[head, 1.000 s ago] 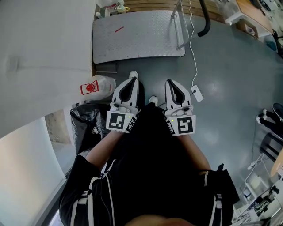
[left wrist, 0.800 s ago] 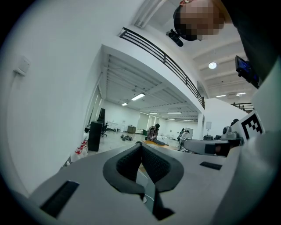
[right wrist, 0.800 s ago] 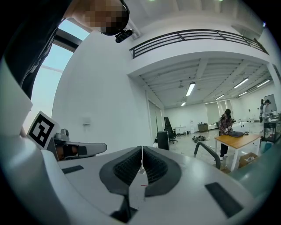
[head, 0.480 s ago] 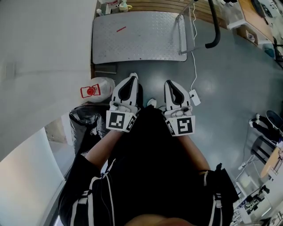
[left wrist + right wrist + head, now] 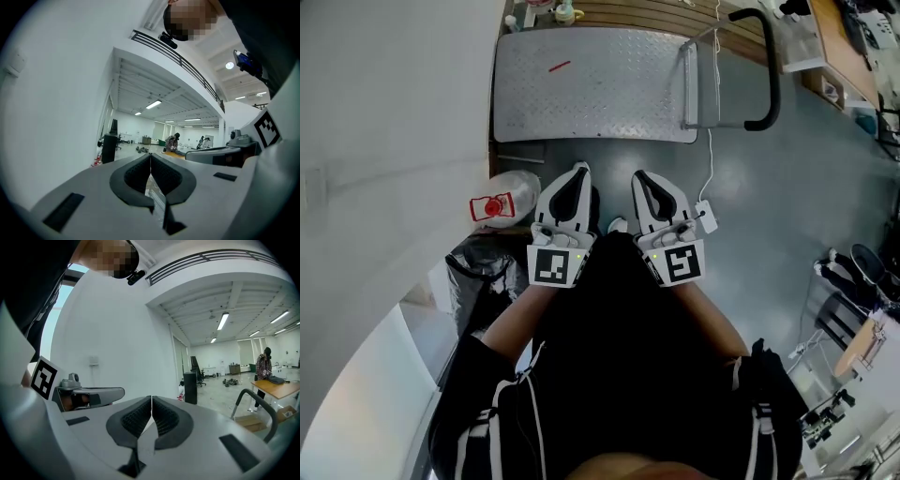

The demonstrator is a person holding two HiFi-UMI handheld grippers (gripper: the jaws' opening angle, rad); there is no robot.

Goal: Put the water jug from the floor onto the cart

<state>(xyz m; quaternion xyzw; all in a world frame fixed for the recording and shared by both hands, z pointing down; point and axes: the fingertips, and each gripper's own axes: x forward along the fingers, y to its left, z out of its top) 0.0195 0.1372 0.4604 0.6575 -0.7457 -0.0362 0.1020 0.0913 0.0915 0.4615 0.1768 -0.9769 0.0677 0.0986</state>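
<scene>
Two units, left gripper [image 5: 578, 170] and right gripper [image 5: 638, 176], are hovering mid-frame, jaws closed and empty; water jug [image 5: 517, 185] is lying just left, cart [image 5: 600, 94] above.

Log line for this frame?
stage: pre-grasp | left hand-held gripper: shut, empty | right hand-held gripper: shut, empty | water jug: on floor, untouched | cart: ahead

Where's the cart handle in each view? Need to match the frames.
Head view: cart handle at top right, at the right end of the cart deck.
Left gripper view: not in it.
Right gripper view: cart handle at lower right.
Shared landmark: white wall, on the left in all three.
</scene>
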